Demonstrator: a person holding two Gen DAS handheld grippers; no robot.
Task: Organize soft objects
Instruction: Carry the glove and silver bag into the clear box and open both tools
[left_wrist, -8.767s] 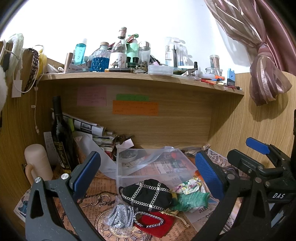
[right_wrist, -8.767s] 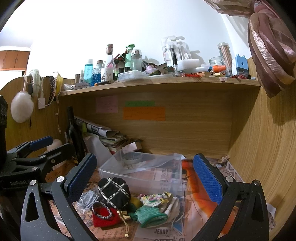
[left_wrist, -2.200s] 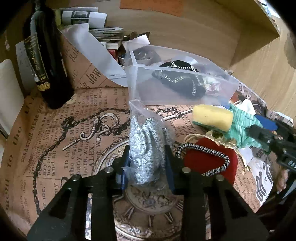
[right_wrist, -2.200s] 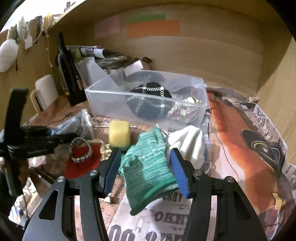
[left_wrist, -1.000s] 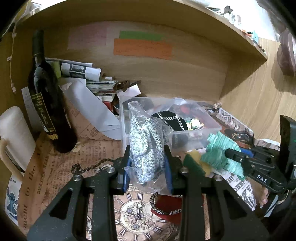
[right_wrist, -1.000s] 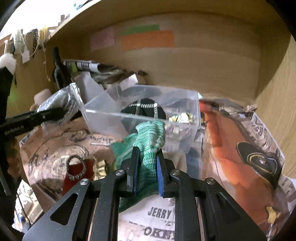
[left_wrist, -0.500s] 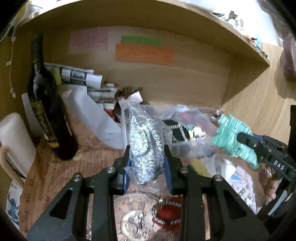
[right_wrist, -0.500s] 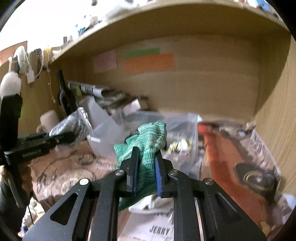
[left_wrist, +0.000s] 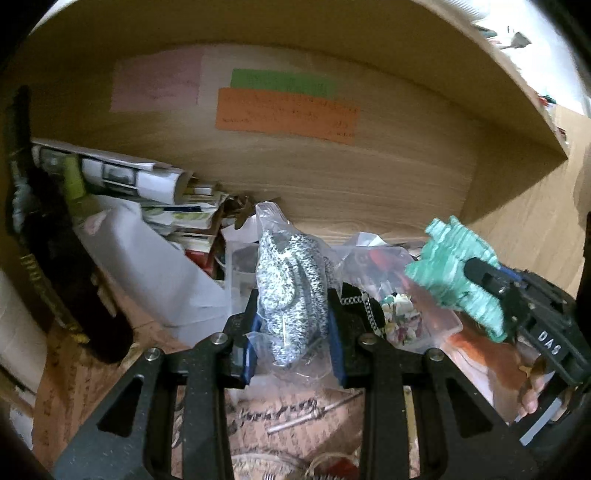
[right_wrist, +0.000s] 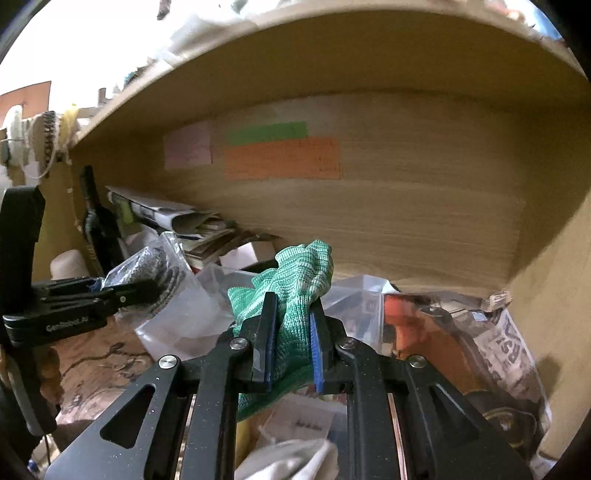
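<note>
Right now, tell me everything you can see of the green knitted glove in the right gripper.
The green knitted glove is a soft, ribbed knit in mottled green and paler green. The right gripper is shut on its middle, blue pads pressing both sides. Its crumpled upper part bunches above the jaws and its lower end hangs below them. It is held in the air in front of the clear plastic storage bin, touching nothing else that shows.

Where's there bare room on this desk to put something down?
Bare patches: the printed paper between the dark bottle and the left gripper, and the newspaper right of the clear bin. Crowded: the bin's inside and the paper stack behind it.
</note>
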